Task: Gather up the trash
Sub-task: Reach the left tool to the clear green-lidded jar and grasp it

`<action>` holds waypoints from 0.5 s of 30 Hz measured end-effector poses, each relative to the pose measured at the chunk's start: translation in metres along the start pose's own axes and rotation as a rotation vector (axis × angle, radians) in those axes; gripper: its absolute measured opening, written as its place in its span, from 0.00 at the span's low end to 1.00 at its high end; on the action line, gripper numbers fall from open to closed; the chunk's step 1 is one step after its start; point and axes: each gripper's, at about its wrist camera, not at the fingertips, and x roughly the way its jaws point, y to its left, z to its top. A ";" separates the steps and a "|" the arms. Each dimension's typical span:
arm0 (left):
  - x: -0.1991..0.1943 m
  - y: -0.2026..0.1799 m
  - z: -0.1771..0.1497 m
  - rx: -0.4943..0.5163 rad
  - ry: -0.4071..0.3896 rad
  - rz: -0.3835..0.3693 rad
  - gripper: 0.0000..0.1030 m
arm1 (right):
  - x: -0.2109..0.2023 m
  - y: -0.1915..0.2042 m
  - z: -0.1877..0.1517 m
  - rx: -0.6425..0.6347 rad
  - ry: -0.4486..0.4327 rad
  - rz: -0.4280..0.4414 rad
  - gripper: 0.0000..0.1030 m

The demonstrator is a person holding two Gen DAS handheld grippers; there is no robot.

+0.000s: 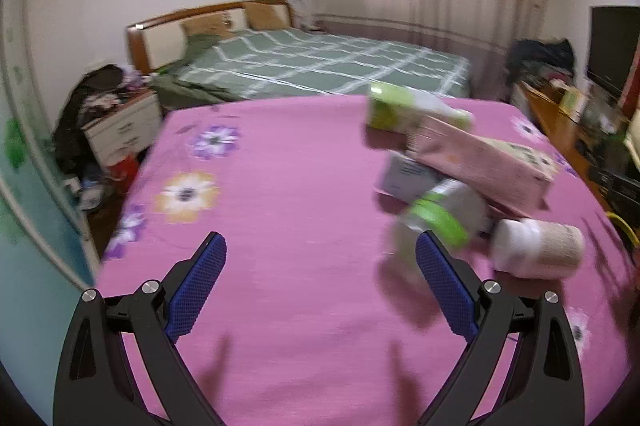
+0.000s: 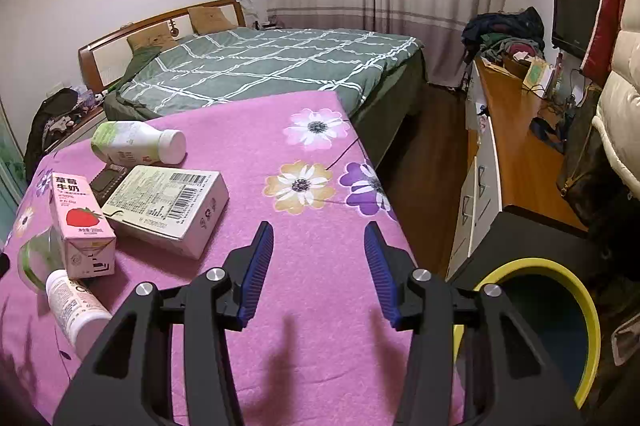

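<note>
Pink floral tablecloth [image 2: 320, 306] beside bed [image 2: 272, 61]

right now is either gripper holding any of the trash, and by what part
Nothing is held. The left gripper and right gripper are both open, with only pink tablecloth between their fingers. The strawberry milk carton lies untouched.

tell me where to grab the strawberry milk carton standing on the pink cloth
Grip the strawberry milk carton across its flat side faces, midway up, coming from its right side, where the cloth is bare. It stands upright; a white bottle lies at its base, so low grips look crowded. The right gripper is open.
</note>
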 end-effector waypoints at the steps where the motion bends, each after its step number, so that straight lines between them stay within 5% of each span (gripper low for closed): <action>1: 0.002 -0.004 0.001 -0.001 0.016 -0.025 0.91 | 0.000 0.000 0.000 0.000 -0.001 0.001 0.44; 6: 0.013 -0.021 0.004 -0.031 0.069 -0.075 0.91 | -0.003 -0.004 0.001 0.013 -0.009 0.000 0.44; 15: 0.029 -0.019 0.007 -0.053 0.104 -0.006 0.91 | -0.002 -0.006 0.002 0.014 -0.007 0.005 0.47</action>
